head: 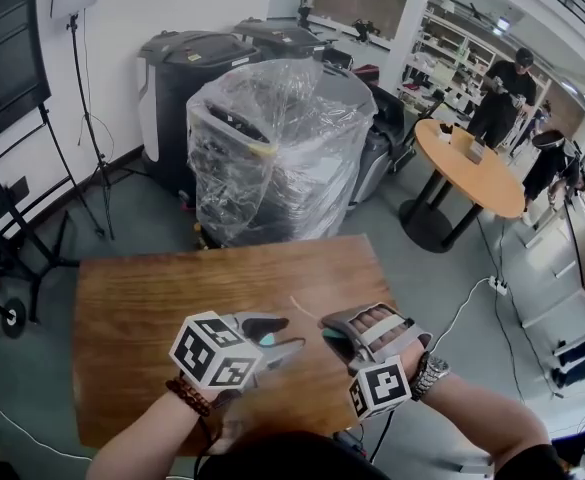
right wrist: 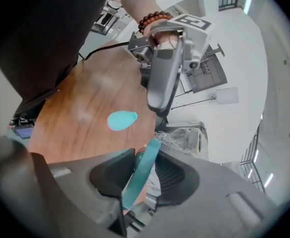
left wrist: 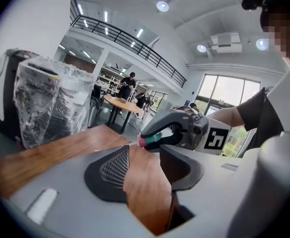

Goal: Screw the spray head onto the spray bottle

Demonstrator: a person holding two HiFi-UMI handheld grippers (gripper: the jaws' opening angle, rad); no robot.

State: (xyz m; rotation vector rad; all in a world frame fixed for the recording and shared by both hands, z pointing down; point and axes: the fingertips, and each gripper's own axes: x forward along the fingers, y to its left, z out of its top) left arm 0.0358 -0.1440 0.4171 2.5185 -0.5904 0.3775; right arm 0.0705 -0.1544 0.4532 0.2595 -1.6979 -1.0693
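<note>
Two claws work over one wooden desk [head: 152,298], each carrying one marker cube. The right claw [right wrist: 145,155] is clamped on the single spray head [left wrist: 153,139]: a teal piece with a pink tip, pinched between both pads and held above the desk top. The left claw [left wrist: 145,152] stands partly open with only bare wood showing between its jaws; it grips nothing and its tips are just beside the right claw's tips without touching. One small teal drop-shaped piece [right wrist: 121,120] lies flat on the desk below the left claw; whether it is the spray bottle cannot be told. One thin pale tube [head: 302,308] slants between the claw tips. Both claws are over the near right part of the desk, near its right edge, with open wood stretching to the far and left edges. Beyond the far edge one plastic-wrapped machine [head: 272,148] stands close, and one round table [head: 472,168] is well apart to the right, with two people [head: 502,93] beside it. The desk's near edge is hidden by the person's arms and head, and in the head view the right claw covers nearly all of the spray head
</note>
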